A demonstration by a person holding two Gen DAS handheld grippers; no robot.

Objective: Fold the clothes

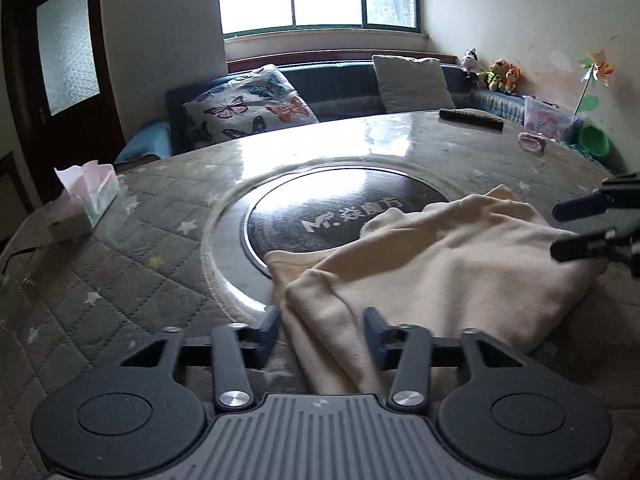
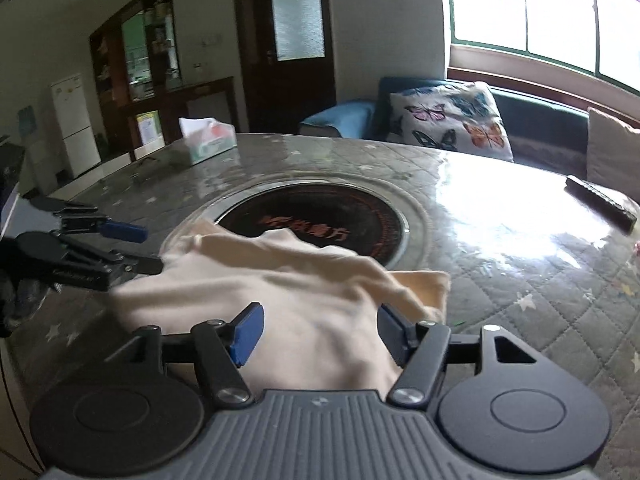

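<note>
A cream garment [image 1: 440, 264] lies partly folded and rumpled on the quilted grey table [image 1: 120, 280], its far edge over the round black hob [image 1: 320, 208]. My left gripper [image 1: 323, 332] is open at the garment's near left edge, with cloth lying between its blue fingers but not pinched. My right gripper [image 1: 564, 230] hovers open over the garment's right side. In the right wrist view, the right gripper [image 2: 320, 332] stands wide open over the garment [image 2: 300, 280]. The left gripper [image 2: 136, 248] is open at the cloth's left edge, its lower finger touching the fabric.
A tissue box [image 1: 92, 196] stands at the table's far left. A dark remote [image 1: 472, 119] and a small pink object [image 1: 532, 143] lie at the far right. Behind the table runs a sofa with a butterfly cushion [image 1: 248, 108].
</note>
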